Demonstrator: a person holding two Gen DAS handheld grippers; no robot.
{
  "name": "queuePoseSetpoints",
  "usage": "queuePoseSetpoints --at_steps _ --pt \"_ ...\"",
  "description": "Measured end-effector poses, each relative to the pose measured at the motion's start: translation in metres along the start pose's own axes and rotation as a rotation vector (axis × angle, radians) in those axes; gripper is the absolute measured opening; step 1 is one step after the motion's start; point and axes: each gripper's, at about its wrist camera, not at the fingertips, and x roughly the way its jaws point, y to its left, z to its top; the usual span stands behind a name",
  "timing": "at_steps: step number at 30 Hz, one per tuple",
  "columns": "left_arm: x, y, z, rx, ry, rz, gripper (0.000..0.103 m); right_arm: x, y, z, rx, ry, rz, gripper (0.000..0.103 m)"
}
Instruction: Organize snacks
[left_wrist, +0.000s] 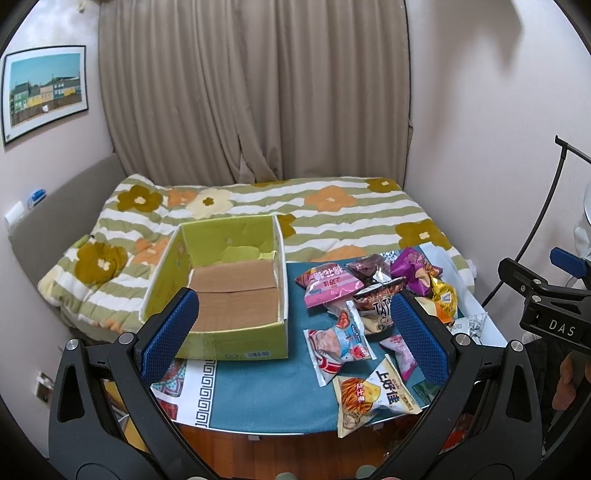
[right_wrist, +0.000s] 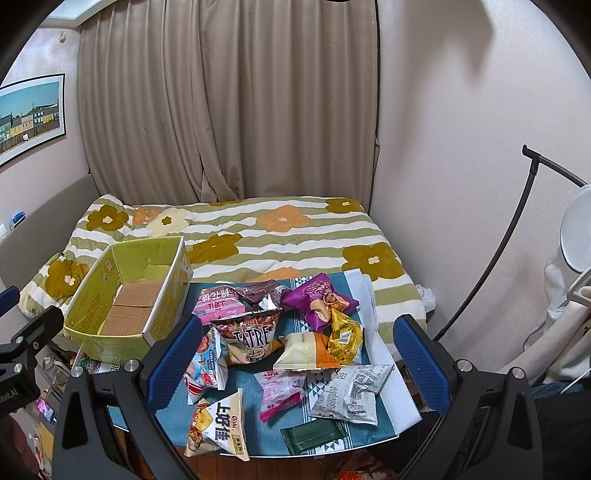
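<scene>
A green cardboard box (left_wrist: 218, 332) (right_wrist: 110, 341) stands open and empty on the left of a small table with a blue cloth (left_wrist: 258, 398) (right_wrist: 255, 439). A heap of snack packets lies to its right: a pink packet (left_wrist: 330, 284) (right_wrist: 218, 304), a purple packet (left_wrist: 412, 269) (right_wrist: 317, 299), a dark TATRE bag (right_wrist: 249, 332), a yellow-orange Oishi bag (left_wrist: 369, 398) (right_wrist: 218, 424) at the front edge, and a grey-white packet (right_wrist: 351, 391). My left gripper (left_wrist: 295, 332) is open above the table's front, holding nothing. My right gripper (right_wrist: 295, 354) is open over the snack heap, also holding nothing.
A bed with a green-striped flower quilt (left_wrist: 258, 210) (right_wrist: 258, 229) lies behind the table, with beige curtains (left_wrist: 251, 92) beyond. A black curved lamp stand (right_wrist: 491, 251) and white fabric stand on the right. Wooden floor (left_wrist: 277, 454) shows below the table's front edge.
</scene>
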Motion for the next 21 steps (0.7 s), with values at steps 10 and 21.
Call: queuePoseSetpoints --at_steps 10,21 --pt "0.017 -0.012 0.000 -0.044 0.080 -0.028 0.103 0.003 -0.016 -0.005 0.001 0.030 0.012 0.103" --pt "0.085 -0.068 -0.060 -0.136 0.337 -0.037 0.103 0.058 -0.068 -0.036 -0.053 0.169 0.080 0.103"
